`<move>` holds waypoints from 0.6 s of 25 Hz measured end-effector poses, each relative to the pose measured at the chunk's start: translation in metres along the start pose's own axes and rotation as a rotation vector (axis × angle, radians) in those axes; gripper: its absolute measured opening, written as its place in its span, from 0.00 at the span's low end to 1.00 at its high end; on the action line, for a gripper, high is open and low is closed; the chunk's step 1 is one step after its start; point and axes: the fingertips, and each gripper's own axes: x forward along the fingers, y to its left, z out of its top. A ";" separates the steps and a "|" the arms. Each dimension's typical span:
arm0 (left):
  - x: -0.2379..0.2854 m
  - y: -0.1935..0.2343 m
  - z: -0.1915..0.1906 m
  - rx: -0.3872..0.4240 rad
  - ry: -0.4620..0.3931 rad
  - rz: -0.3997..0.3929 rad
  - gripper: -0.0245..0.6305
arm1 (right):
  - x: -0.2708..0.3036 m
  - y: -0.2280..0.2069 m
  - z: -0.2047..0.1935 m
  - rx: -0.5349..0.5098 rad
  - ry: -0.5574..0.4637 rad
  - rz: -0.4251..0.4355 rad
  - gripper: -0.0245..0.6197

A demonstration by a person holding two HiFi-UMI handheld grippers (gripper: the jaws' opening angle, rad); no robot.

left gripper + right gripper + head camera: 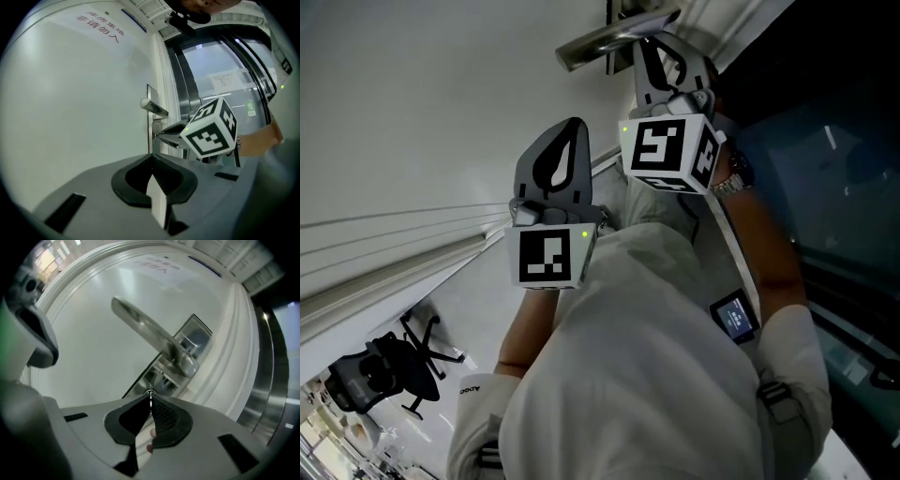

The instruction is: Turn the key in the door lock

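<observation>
Currently key [150, 393] is pinched by right gripper [150, 402] beneath handle [150, 333], so it can be twisted; left gripper [153, 165], closed and empty, is parked aside.

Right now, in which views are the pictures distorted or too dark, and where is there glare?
Left gripper view: strong fisheye, the door frame bows, corners black. Right gripper view: same curving; door handle shows soft bright reflections. Head view: no bending, tilted; the right side is dark.
</observation>
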 end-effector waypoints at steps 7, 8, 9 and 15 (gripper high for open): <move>-0.001 0.001 0.002 0.001 -0.009 0.009 0.05 | 0.001 -0.009 -0.005 0.736 0.003 0.175 0.06; 0.000 0.001 0.002 0.001 -0.011 0.008 0.05 | 0.001 -0.010 -0.007 0.848 0.005 0.197 0.06; 0.000 0.000 0.001 0.000 -0.012 0.007 0.05 | 0.002 -0.011 -0.008 0.949 0.007 0.215 0.06; 0.001 0.000 0.001 0.000 -0.004 0.009 0.05 | 0.002 -0.013 -0.015 1.350 0.011 0.259 0.06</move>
